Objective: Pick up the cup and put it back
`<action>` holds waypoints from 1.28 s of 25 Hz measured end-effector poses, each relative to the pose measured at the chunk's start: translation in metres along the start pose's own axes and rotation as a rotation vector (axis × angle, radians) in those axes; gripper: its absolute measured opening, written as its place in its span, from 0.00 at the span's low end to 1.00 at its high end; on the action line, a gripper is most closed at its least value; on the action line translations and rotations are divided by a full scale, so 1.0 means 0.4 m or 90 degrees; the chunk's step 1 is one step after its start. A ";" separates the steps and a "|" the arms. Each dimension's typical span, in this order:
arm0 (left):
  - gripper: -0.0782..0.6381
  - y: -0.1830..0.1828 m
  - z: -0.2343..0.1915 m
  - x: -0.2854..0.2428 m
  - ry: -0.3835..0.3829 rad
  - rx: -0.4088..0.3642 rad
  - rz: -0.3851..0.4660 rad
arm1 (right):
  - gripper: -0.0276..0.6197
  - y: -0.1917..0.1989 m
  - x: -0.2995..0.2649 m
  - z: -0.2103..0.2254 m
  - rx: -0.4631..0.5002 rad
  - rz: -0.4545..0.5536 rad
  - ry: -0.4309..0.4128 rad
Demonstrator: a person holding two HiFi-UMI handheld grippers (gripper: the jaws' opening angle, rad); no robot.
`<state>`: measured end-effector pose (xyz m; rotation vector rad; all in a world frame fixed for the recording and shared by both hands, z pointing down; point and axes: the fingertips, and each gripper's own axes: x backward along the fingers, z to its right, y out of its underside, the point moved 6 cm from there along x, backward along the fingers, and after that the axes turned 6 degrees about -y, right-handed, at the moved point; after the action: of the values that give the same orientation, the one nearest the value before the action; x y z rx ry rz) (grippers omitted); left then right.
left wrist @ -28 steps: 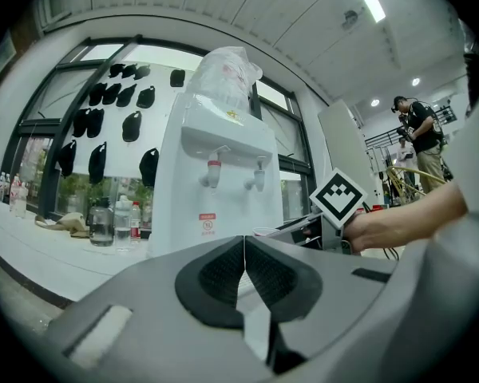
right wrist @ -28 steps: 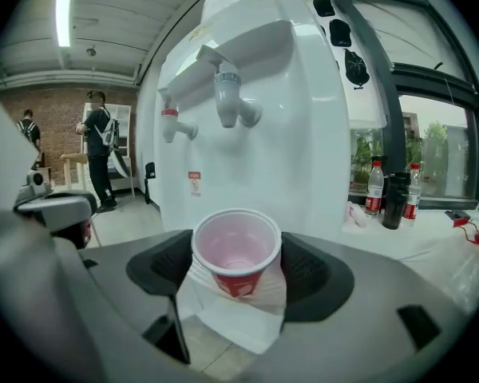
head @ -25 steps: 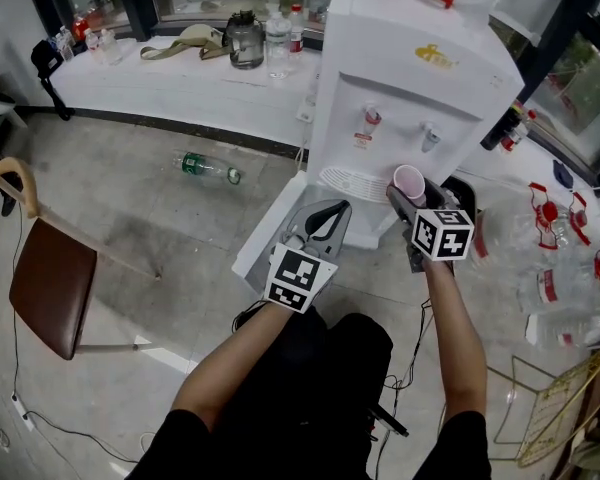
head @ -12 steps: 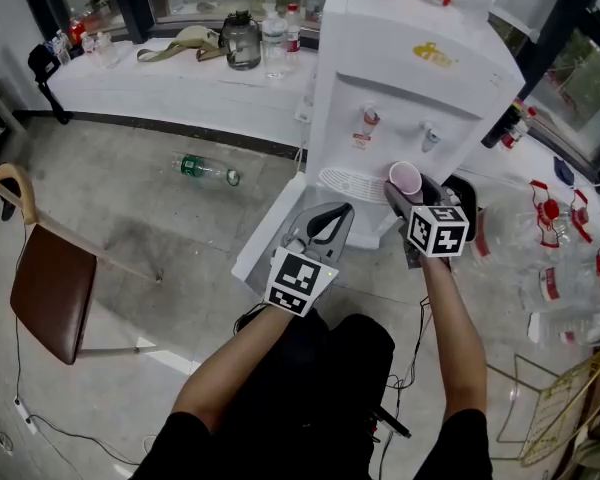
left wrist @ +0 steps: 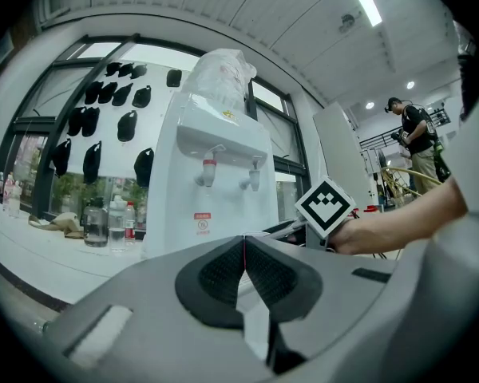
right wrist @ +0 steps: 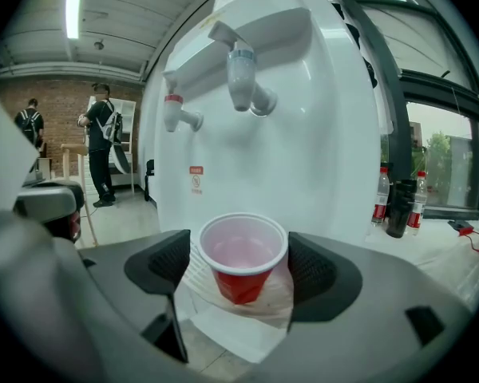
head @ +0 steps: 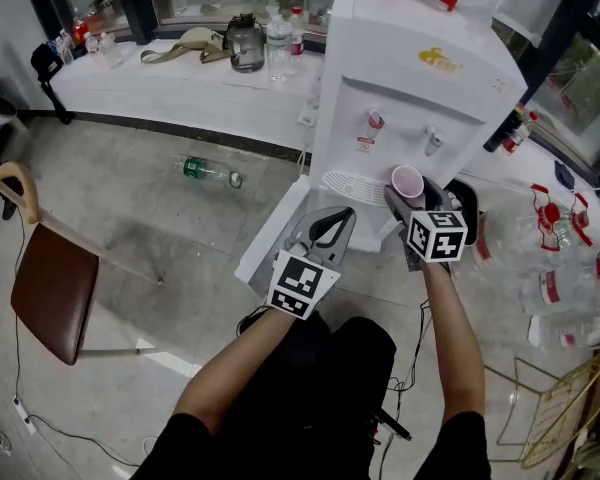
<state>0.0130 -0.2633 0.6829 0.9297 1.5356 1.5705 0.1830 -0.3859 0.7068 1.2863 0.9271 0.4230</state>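
Observation:
A red cup (right wrist: 241, 260) with a white inside sits upright between the jaws of my right gripper (right wrist: 241, 271), which is shut on it. Right above it is the blue tap (right wrist: 241, 72) of the white water dispenser (right wrist: 319, 142). In the head view the cup (head: 408, 181) is in front of the dispenser (head: 410, 68), just right of its drip tray (head: 350, 183), with the right gripper (head: 413, 198) behind it. My left gripper (head: 332, 228) hangs lower left of the tray, shut and empty; its pads (left wrist: 223, 274) meet in the left gripper view.
A green bottle (head: 208, 169) lies on the floor and a brown chair (head: 48, 290) stands at the left. A white counter (head: 170, 83) with bottles runs behind. Clear plastic bottles (head: 565, 268) pile up at the right. People stand far off (right wrist: 102, 142).

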 end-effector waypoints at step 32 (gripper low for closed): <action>0.12 -0.368 0.058 0.054 -0.022 0.055 -0.117 | 0.04 -0.189 0.373 -0.181 -0.233 -0.047 0.042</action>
<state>0.0261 -0.2318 0.5364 0.8331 1.6266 1.3607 0.1978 -0.2518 0.5840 0.9063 0.9017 0.5516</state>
